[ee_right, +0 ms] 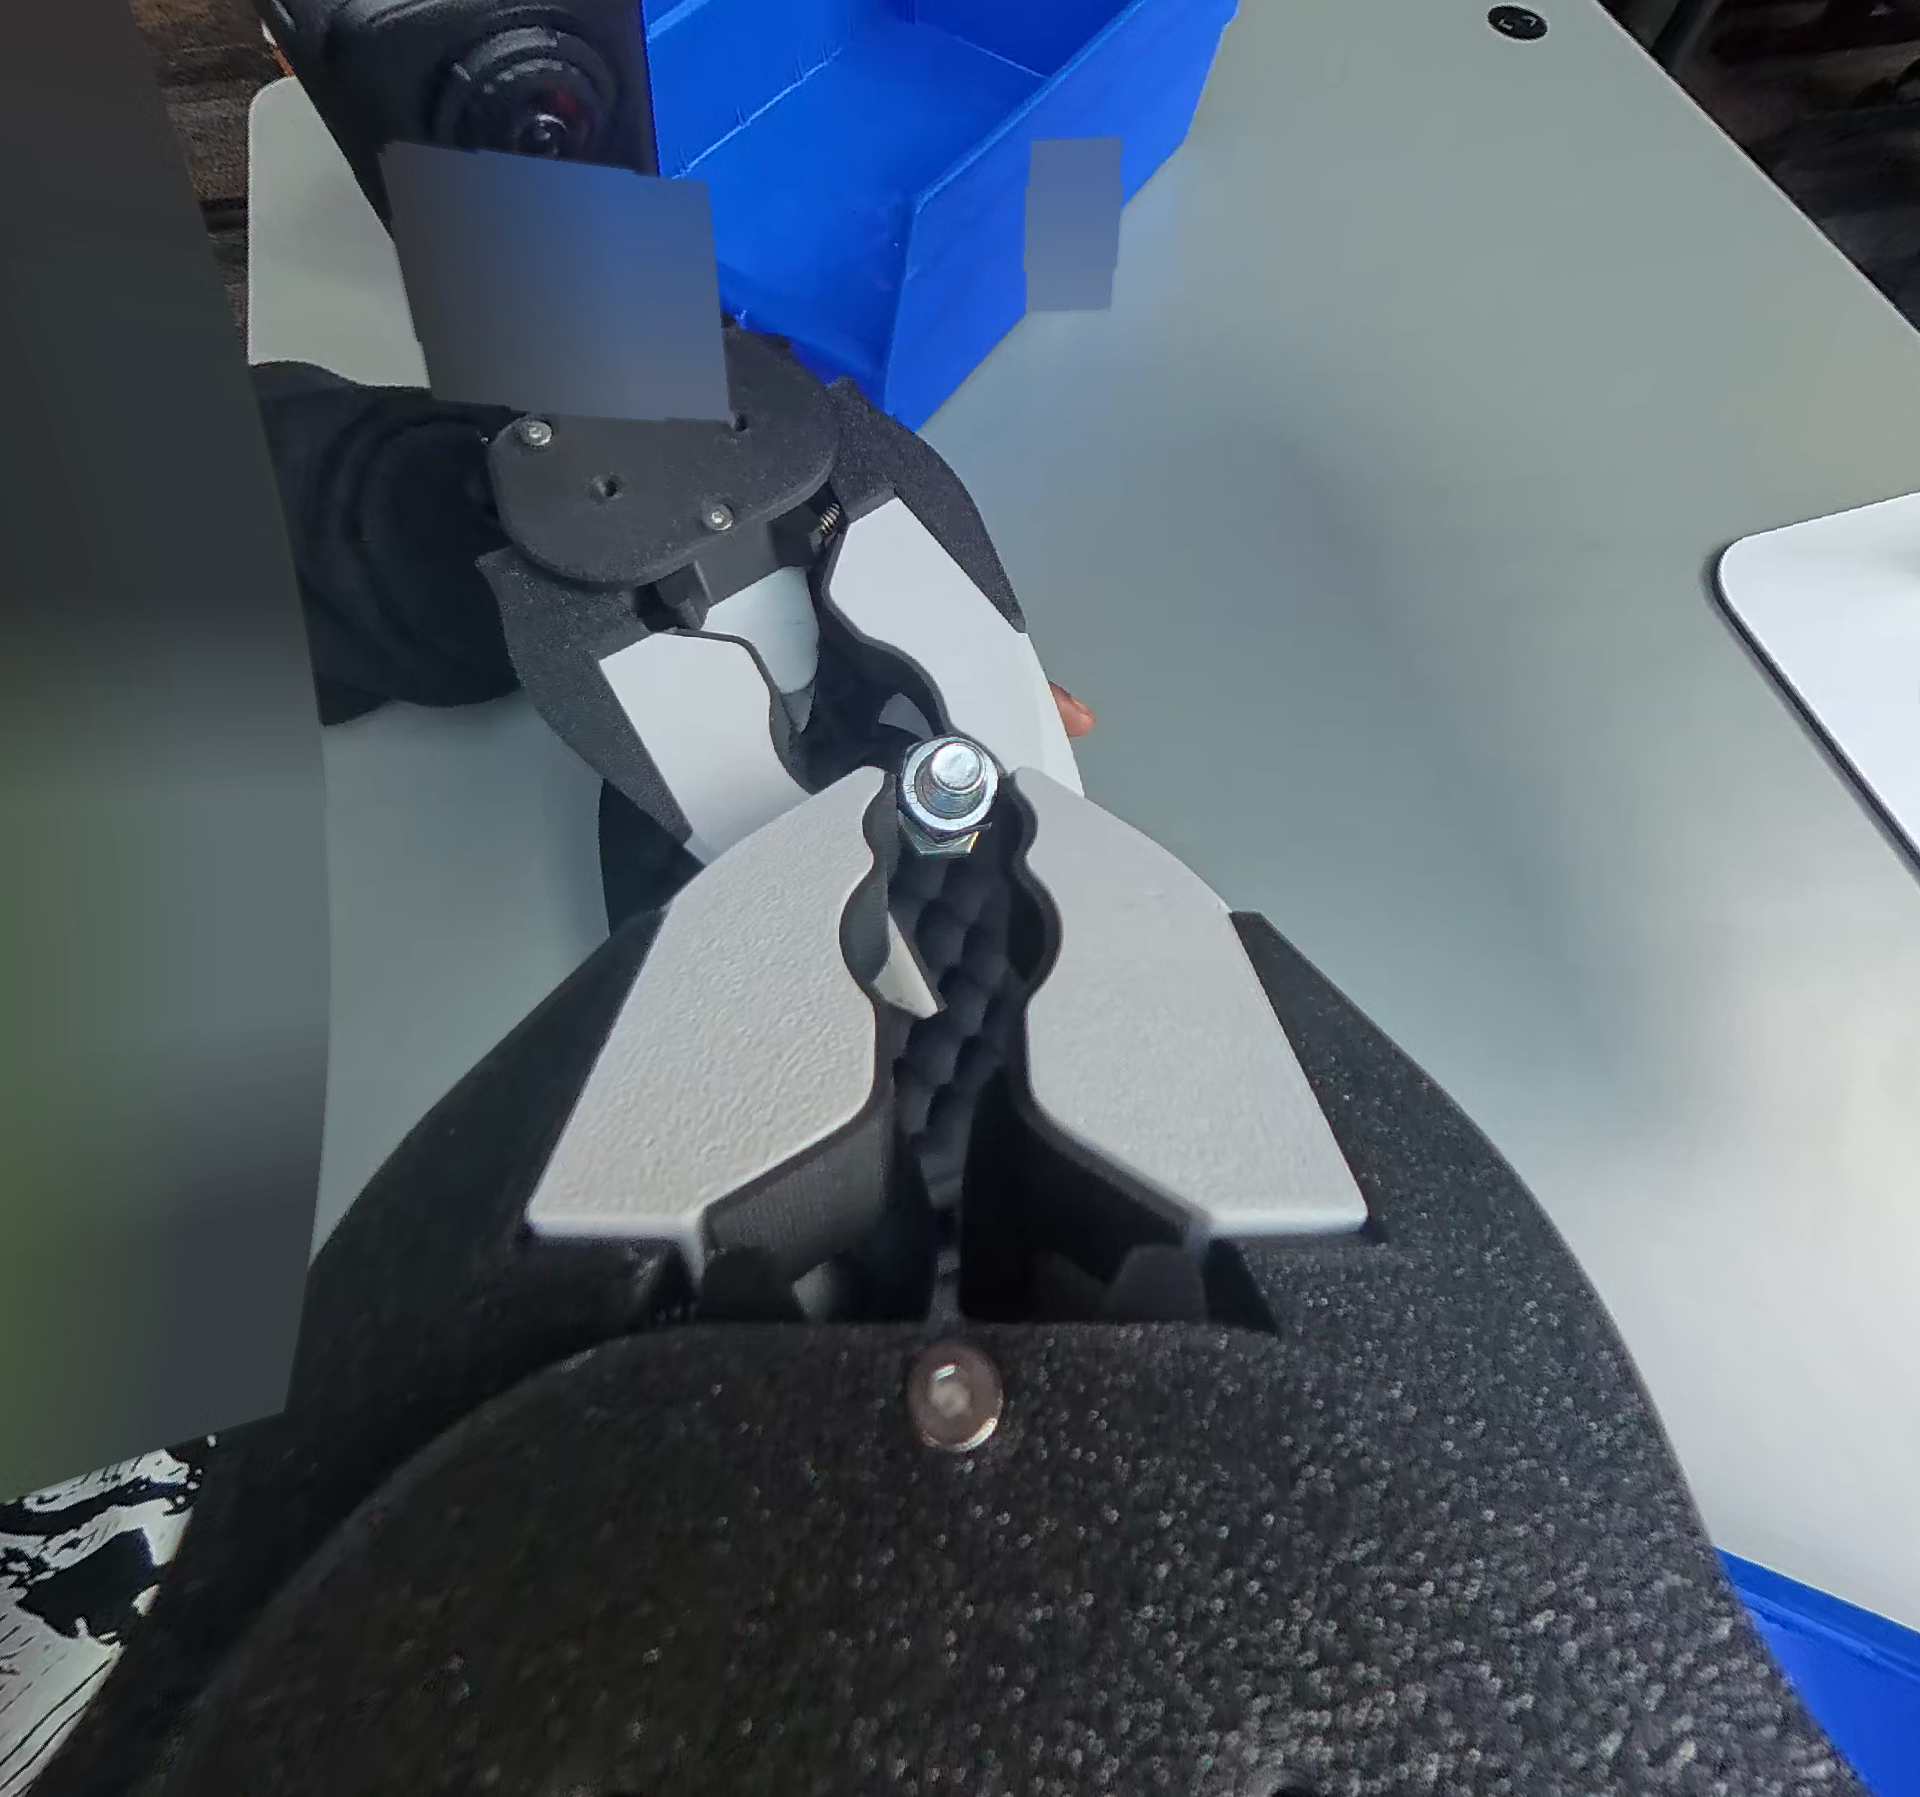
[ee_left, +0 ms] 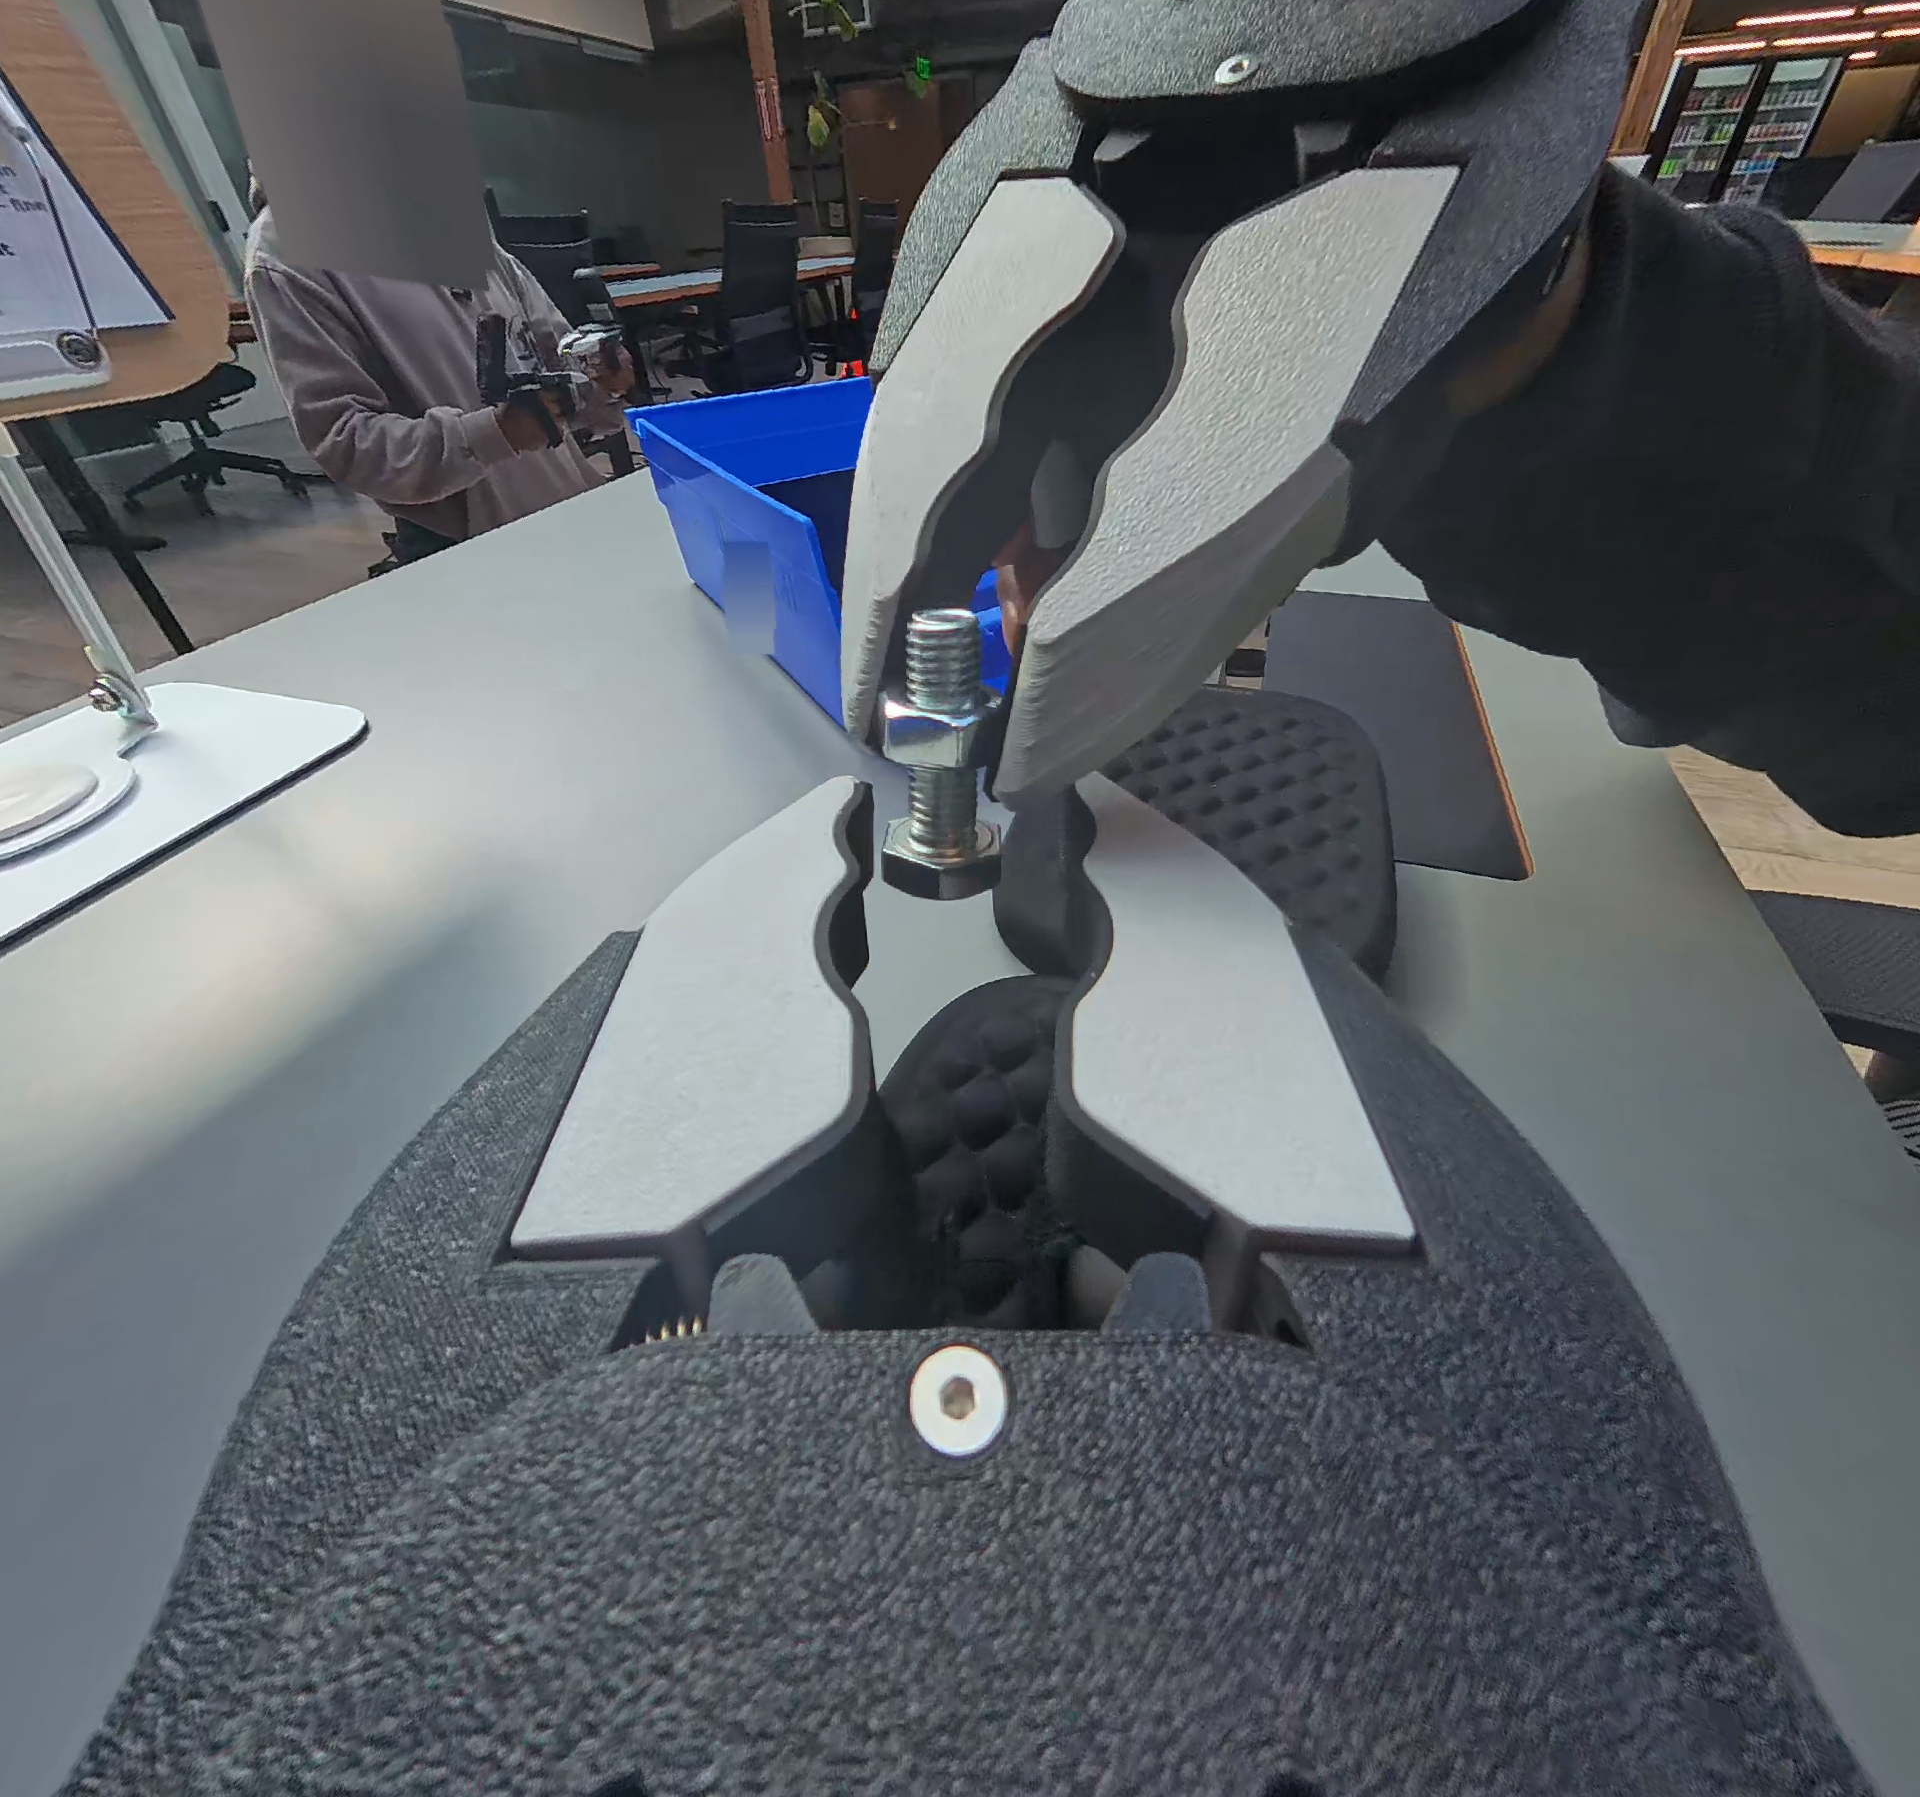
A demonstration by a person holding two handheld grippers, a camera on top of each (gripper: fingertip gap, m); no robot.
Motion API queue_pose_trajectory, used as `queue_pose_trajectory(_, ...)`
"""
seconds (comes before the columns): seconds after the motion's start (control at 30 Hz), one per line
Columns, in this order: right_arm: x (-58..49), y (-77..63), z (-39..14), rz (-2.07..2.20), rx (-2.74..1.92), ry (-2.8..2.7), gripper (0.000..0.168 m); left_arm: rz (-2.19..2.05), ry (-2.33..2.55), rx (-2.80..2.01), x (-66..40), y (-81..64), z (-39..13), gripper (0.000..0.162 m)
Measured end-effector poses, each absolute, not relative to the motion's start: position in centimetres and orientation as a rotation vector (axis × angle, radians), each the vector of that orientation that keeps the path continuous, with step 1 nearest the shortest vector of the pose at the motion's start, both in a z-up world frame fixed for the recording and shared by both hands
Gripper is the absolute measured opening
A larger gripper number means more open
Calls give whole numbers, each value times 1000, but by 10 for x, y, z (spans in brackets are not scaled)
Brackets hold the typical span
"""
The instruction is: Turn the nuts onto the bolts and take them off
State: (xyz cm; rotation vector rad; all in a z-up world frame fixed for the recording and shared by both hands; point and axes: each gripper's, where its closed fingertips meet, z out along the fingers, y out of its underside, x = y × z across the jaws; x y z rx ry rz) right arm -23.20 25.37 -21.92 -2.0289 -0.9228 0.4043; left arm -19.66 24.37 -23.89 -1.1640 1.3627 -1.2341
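Right gripper (ee_left: 940, 724) clamped on nut (ee_left: 932, 729), midway up upright bolt (ee_left: 942, 750), threaded end up. Left gripper (ee_left: 940, 864) pinched bolt's hex head, just above grey table (ee_left: 468, 812) — contact there hard to tell. Blue bin (ee_left: 743, 511) close behind, partly blocked by right gripper. White stand base (ee_left: 177, 760) off left — well apart.

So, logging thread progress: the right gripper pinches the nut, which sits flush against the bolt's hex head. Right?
Not flush. The left wrist view shows the nut, pinched by the right gripper, partway up the bolt, with bare thread between it and the hex head.
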Motion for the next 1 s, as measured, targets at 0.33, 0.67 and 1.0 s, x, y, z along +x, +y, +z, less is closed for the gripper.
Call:
queue_pose_trajectory(0.33, -233, 253, -218, 419, -2014, -929, 17, -1235, 1341, -1173, -197, 247, -238, 26)
queue_pose_trajectory(0.67, -231, 251, -218, 403, -2038, -953, 17, -1196, 1377, -1145, -196, 243, -240, 24)
queue_pose_trajectory(1.0, -234, 246, -218, 419, -2040, -978, 17, -1158, 1395, -1106, -196, 241, -240, 15)
